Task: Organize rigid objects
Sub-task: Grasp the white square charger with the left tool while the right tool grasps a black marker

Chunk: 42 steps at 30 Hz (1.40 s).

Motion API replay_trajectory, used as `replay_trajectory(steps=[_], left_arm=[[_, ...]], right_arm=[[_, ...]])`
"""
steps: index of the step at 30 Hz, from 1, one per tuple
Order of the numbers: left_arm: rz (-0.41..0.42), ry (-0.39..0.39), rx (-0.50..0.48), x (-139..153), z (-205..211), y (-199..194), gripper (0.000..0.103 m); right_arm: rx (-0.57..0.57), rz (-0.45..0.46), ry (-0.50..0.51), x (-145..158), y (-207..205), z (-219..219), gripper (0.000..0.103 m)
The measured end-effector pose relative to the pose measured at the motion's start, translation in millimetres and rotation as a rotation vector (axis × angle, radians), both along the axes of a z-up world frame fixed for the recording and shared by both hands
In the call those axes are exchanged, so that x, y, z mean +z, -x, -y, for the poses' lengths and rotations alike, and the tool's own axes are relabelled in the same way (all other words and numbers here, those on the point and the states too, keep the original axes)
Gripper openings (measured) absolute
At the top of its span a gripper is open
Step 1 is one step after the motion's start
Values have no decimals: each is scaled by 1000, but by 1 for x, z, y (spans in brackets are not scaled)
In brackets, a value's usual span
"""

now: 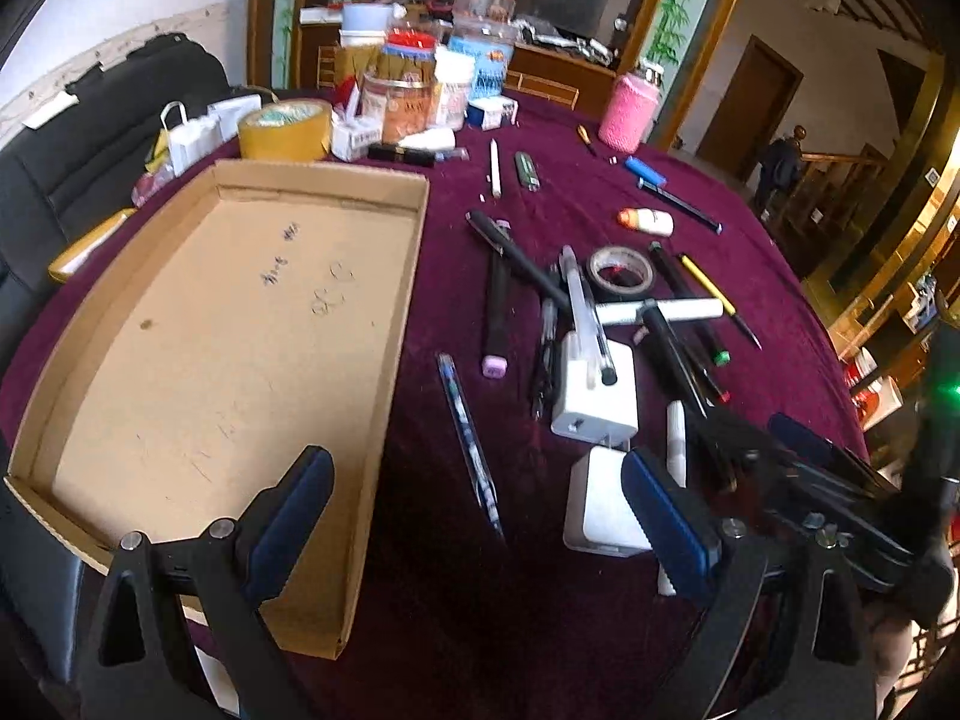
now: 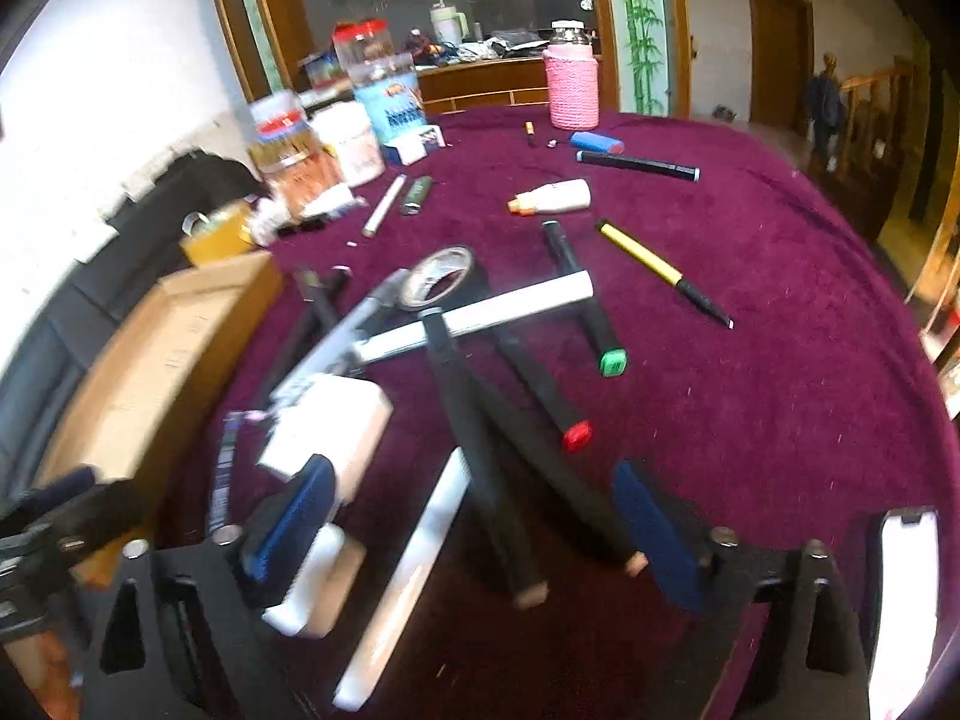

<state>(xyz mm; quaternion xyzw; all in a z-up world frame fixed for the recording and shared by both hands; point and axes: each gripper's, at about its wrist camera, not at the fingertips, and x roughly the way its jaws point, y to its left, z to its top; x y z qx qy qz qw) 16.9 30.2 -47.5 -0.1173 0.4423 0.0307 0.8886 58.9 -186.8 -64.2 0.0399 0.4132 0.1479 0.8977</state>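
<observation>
A pile of pens, markers, a tape roll (image 1: 621, 270) and two white chargers (image 1: 594, 390) lies on the purple tablecloth. An empty cardboard tray (image 1: 228, 324) sits to its left. My left gripper (image 1: 477, 489) is open and empty, above a blue pen (image 1: 471, 441) and beside the near charger (image 1: 603, 510). My right gripper (image 2: 474, 507) is open and empty, its fingers on either side of black markers (image 2: 480, 450) and a white marker (image 2: 414, 576). The tape roll also shows in the right wrist view (image 2: 438, 276). The right gripper shows in the left wrist view (image 1: 804, 450).
Jars, boxes and a yellow tape roll (image 1: 285, 129) crowd the table's far side. A pink-covered bottle (image 1: 630, 111), a blue lighter (image 1: 645, 171), a white glue bottle (image 1: 648, 221) and a yellow pen (image 2: 660, 270) lie beyond the pile. A black chair (image 1: 90, 138) stands at the left.
</observation>
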Motion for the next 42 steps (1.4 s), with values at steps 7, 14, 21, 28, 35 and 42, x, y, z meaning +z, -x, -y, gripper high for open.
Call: replay_trajectory(steps=[7,14,21,28,35,42], left_arm=[[-24,2,-71,0,15,10,96],[-4,-33,-123,8,29,27,96],[13,-32,-147,16,35,48,96],[10,-19,-151,15,38,58,96],[-12,-42,-160,9,46,42,96],[-49,-57,-176,-6,56,13,93]], right_arm=[[10,-113,-73,2,16,15,55],[37,-144,-108,-2,25,15,35],[37,-77,-96,15,54,17,32],[49,-74,-116,22,68,21,33],[76,-84,-121,17,56,19,33],[75,-93,-95,8,31,21,33]])
